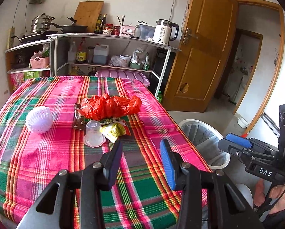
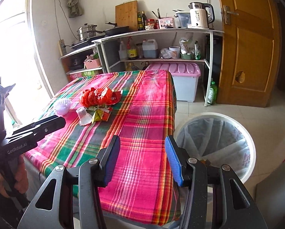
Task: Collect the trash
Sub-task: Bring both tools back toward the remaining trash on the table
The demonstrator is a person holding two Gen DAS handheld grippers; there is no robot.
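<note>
Trash lies in the middle of the plaid-clothed table (image 1: 47,162): a crumpled red plastic bag (image 1: 110,107) (image 2: 97,97), a white foam fruit net (image 1: 39,119) (image 2: 62,106), an upturned clear plastic cup (image 1: 93,133) (image 2: 83,116), a yellow wrapper (image 1: 114,130) (image 2: 99,115) and a dark wrapper (image 1: 77,120). My left gripper (image 1: 142,145) hovers open over the cloth just short of the cup and wrapper, nothing between its fingers. My right gripper (image 2: 142,140) is open and empty over the table's near right part. A white lined trash bin (image 1: 205,133) (image 2: 218,133) stands on the floor right of the table.
A metal shelf unit (image 2: 161,32) with pots, bottles and a kettle stands behind the table. A pink-lidded storage box (image 2: 182,72) sits under it. A wooden door (image 2: 247,47) stands open at the right, a green bottle (image 2: 212,92) on the floor beside it.
</note>
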